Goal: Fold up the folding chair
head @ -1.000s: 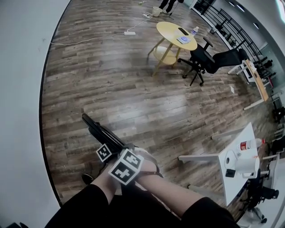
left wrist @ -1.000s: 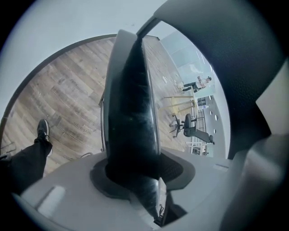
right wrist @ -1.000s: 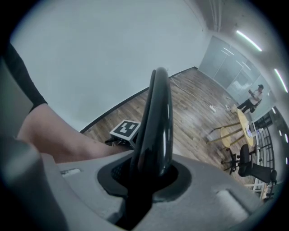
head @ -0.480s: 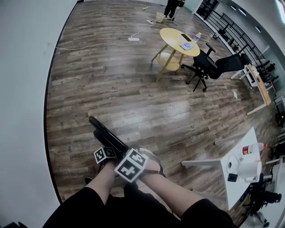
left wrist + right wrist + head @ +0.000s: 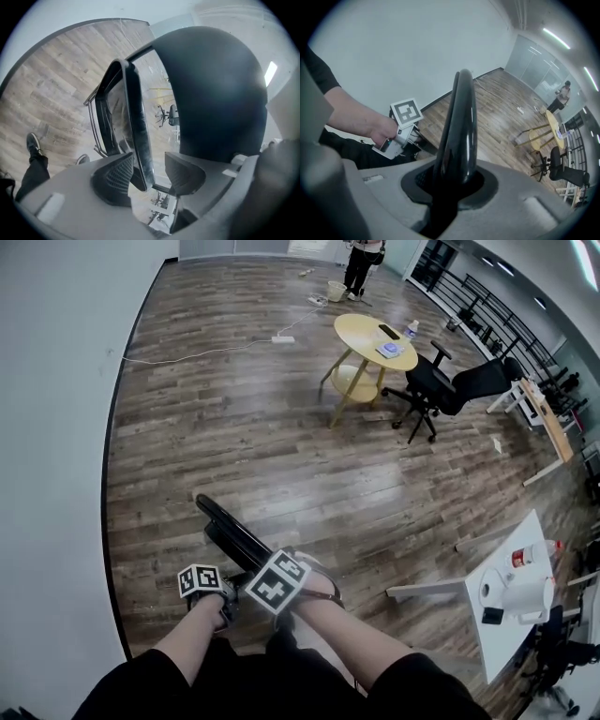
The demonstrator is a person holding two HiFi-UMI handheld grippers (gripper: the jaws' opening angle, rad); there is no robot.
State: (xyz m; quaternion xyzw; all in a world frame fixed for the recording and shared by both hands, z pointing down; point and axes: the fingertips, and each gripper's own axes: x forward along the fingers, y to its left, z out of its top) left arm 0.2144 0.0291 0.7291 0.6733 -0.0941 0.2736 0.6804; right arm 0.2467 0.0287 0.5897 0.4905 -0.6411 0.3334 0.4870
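Folding chair (image 5: 232, 529), 1 item: black, with glossy panels carried on a slim silver tubular frame (image 5: 92, 123). The seat and back are seen closed almost flat against each other, with only a narrow gap left between the 2 panels. The chair is stood upright on the wooden floor (image 5: 281, 427) and is tilted at a slant. Its rounded upper rim is presented edge-on and is uppermost; the frame tubes are shown running down one side.
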